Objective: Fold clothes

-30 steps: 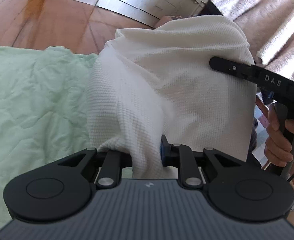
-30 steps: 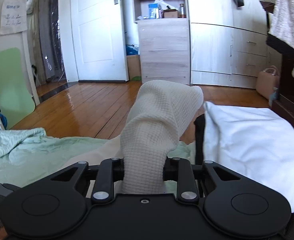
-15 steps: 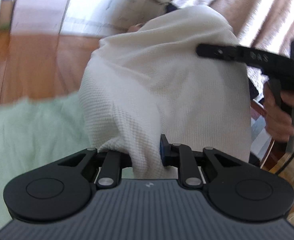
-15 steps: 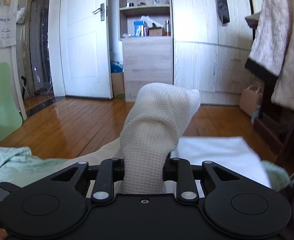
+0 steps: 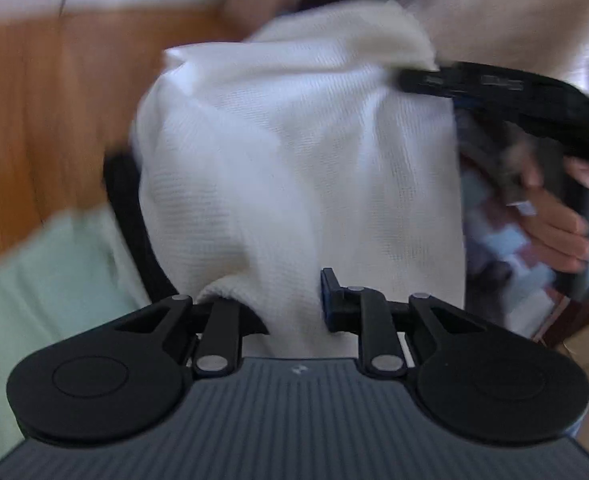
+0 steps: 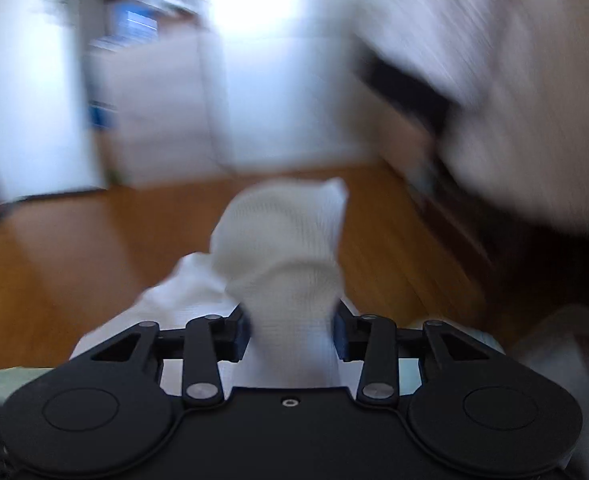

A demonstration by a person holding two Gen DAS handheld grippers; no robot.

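Waffle-knit white cotton garment [image 5: 294,168] fills the middle of the left wrist view, hanging as a broad sheet, blurred by motion. At the left edge lies a pale green wrinkled bedsheet [image 5: 34,280], with orange-brown wooden floorboards [image 5: 54,120] above it. At lower centre the left gripper [image 5: 294,300] pinches a bunched fold of the garment between its black fingers [image 5: 334,300]. At the upper right, the black body of the right gripper [image 5: 494,92] meets the garment's top corner, and a bare hand [image 5: 554,220] holds its handle below.

In the right wrist view, blurred white cabinets [image 6: 154,120] stand at the upper left above the floorboards [image 6: 74,260]. At centre the right gripper [image 6: 292,332] is clamped on a rolled tuft of the garment [image 6: 286,248], which stands up beyond its tips. A pale beige hanging textile [image 6: 514,80] smears across the upper right.
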